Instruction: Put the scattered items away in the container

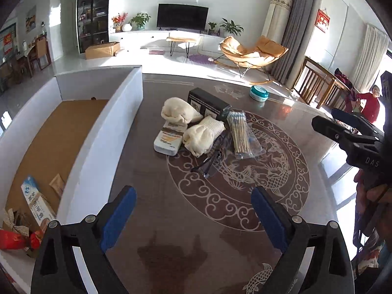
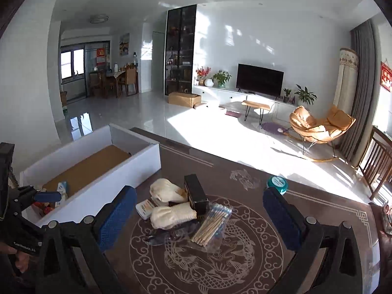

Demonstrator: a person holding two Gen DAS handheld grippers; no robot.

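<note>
White cardboard box with brown floor (image 1: 103,132), at the table's left, holds a few items; cream gloves (image 1: 203,136), cotton-swab packet (image 1: 238,134) and black carton (image 1: 208,104) lie clustered centre-table. My left gripper (image 1: 193,215) and right gripper (image 2: 199,216) stand agape, empty. Between picks, I judge; next, close on one clustered item.

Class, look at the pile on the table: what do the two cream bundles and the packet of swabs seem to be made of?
Cream bundles: probably knitted cotton, matt, ribbed weave showing. Swabs: pale wooden-looking sticks with blue, probably cotton, tips. Packet: thin clear plastic, its edge glossy and crinkled.
</note>
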